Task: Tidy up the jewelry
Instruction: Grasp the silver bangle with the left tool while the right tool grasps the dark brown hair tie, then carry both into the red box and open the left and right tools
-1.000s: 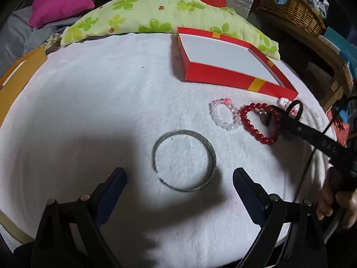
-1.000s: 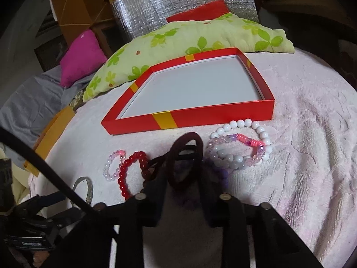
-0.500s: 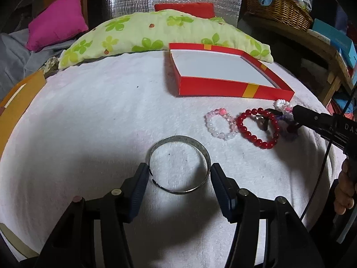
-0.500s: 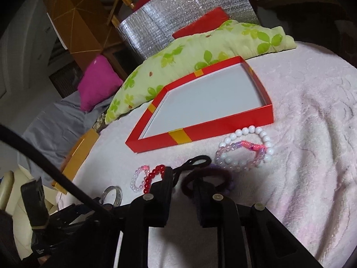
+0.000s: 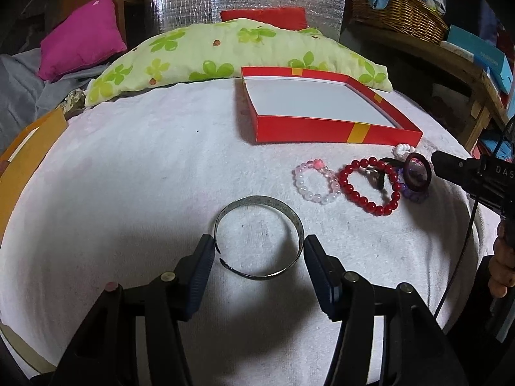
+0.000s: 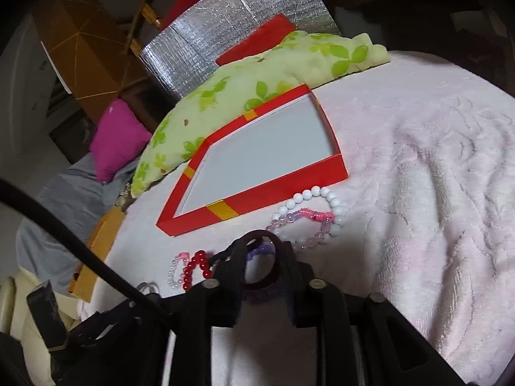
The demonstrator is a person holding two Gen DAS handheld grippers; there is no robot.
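A silver bangle [image 5: 259,236] lies on the white towel between the fingers of my left gripper [image 5: 257,252], whose pads touch its sides. My right gripper [image 6: 261,251] is shut on a dark maroon ring bangle [image 6: 257,236], lifted off the towel; it also shows in the left wrist view [image 5: 417,172]. The red box lid [image 5: 322,128] with white inside sits beyond. A pink-white bead bracelet [image 5: 313,183], a red bead bracelet [image 5: 370,185], a purple bracelet [image 5: 415,194] and a white bead bracelet [image 6: 318,206] lie in front of it.
A green floral pillow [image 5: 225,54] lies behind the box. A magenta cushion [image 5: 80,38] is far left, an orange box [image 5: 29,151] at the left edge, a wicker basket [image 5: 396,13] on a shelf at right.
My left gripper closed in around the silver bangle until its pads reached it. My right gripper lifted and tilted with the maroon ring held between its fingers.
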